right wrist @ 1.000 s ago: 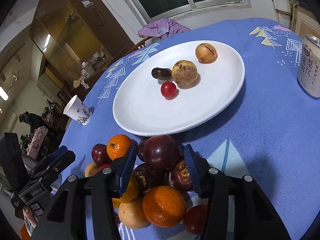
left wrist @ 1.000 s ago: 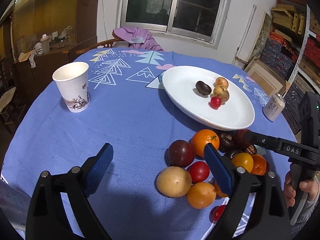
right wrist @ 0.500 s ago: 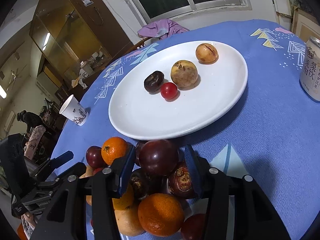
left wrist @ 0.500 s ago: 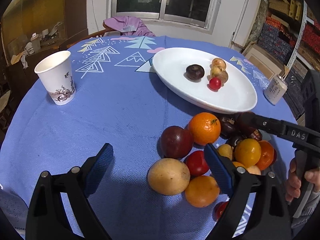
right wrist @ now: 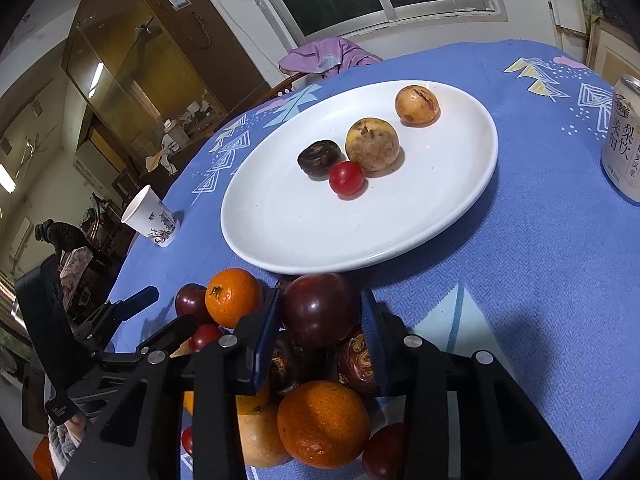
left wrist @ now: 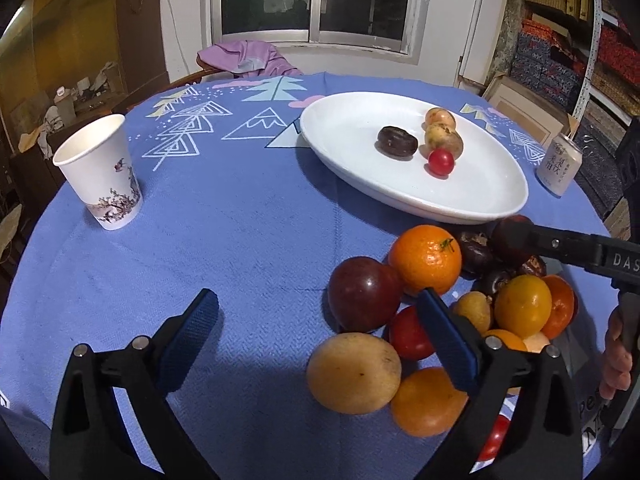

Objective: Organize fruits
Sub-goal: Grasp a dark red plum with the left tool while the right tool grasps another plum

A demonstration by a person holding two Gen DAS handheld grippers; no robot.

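A white plate [left wrist: 360,124] [right wrist: 280,232] on the blue tablecloth holds a dark chestnut-like fruit [right wrist: 320,158], a red cherry tomato [right wrist: 346,178] and two yellowish fruits. In front of it lies a pile of fruit: oranges, plums, tomatoes, a yellow pear [left wrist: 354,372]. My right gripper [right wrist: 320,320] is shut on a dark purple plum [right wrist: 320,310] [left wrist: 510,236] at the top of the pile, just before the plate's near rim. My left gripper [left wrist: 320,336] is open and empty, low over the cloth, its right finger beside a red plum [left wrist: 364,294] and an orange [left wrist: 426,258].
A paper cup [left wrist: 102,172] stands at the left of the table. A drink can [left wrist: 558,166] [right wrist: 624,140] stands right of the plate. A chair with a purple cloth [left wrist: 244,58] is behind the table; shelves and boxes are at the right.
My left gripper has moved in closer to the fruit pile, still open. My right gripper stays shut on the plum, raised slightly and nearer the plate's rim.
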